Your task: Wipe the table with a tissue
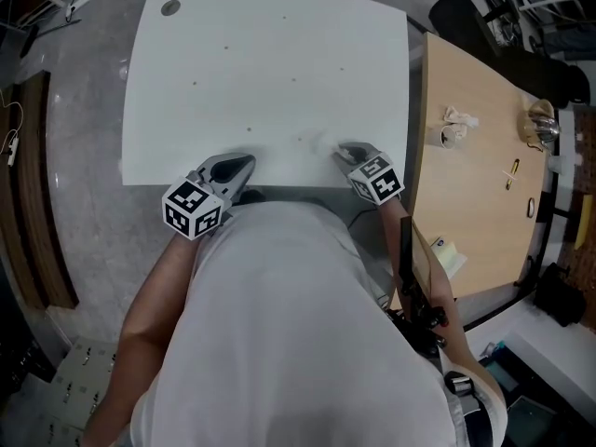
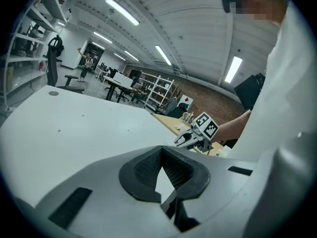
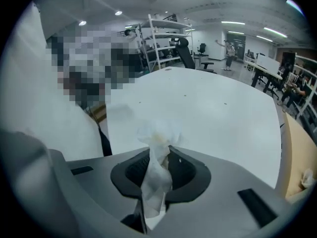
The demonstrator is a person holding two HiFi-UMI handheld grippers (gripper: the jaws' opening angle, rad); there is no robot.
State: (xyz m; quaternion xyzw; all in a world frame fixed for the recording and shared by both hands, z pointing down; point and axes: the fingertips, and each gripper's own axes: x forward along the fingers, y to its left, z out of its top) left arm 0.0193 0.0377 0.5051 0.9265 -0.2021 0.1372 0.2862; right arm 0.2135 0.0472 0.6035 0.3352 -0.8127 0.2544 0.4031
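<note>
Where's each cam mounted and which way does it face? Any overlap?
Head view: on head, steeply down at white table; shirt, left gripper, right gripper show.
Left gripper view: along its jaws across the table toward right gripper; shirt at right.
Right gripper view: along jaws clamping tissue; shirt at left.
Shared: table, all three.

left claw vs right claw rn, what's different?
The right claw is clamped on a crumpled white tissue; the left claw is shut on nothing. The right claw sits near the right corner of the white table, the left claw further left along the same near edge. Both are at that edge, pointing across the table.
</note>
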